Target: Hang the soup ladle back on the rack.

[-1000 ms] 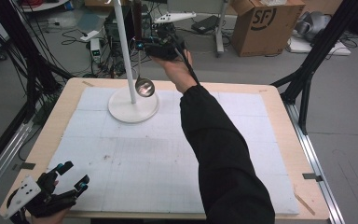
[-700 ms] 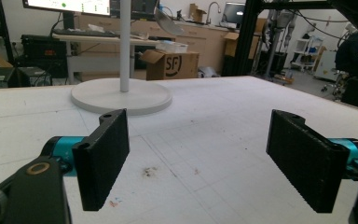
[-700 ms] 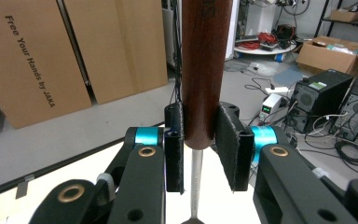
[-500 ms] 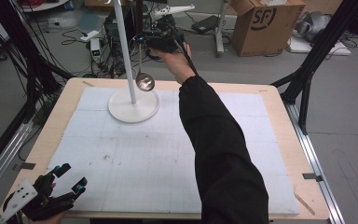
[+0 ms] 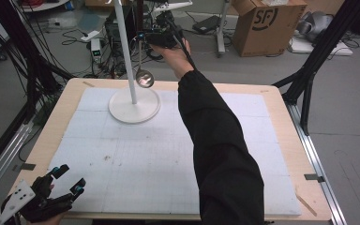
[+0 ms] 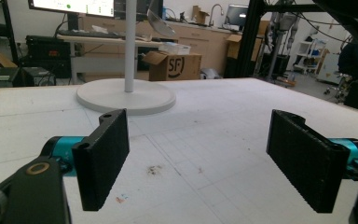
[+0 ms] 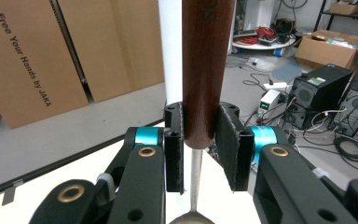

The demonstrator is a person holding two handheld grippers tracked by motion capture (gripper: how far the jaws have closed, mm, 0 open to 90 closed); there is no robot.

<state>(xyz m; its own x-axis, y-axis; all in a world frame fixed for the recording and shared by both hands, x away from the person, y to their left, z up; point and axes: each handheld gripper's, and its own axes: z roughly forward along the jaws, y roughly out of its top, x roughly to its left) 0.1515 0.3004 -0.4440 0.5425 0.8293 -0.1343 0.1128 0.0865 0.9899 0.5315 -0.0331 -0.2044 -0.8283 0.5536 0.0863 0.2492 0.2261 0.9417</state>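
Right tongs (image 5: 146, 38) raised high over far edge of worktop (image 5: 281, 122), clamped on brown wooden handle (image 7: 205, 70) of a ladle (image 5: 145, 78). Handle upright between the two black pads in right gripper view, thin metal stem running down from it to round steel bowl hanging below. In high view, ladle bowl dangling just right of white pole (image 5: 125, 51) of the stand, above its round white base (image 5: 134, 106), not touching base. Pole directly behind handle in right gripper view; contact between the two impossible to judge. Right sleeve (image 5: 215, 145) stretched from near edge across white mat (image 5: 145, 159) toward far side. Left tongs (image 5: 65, 180) at near left corner of worktop, jaws spread wide, nothing between them, held low over mat. In left gripper view, stand base ahead and well apart from jaws, small dark specks on mat between. Cardboard box (image 5: 262, 26) on floor beyond worktop, far right.
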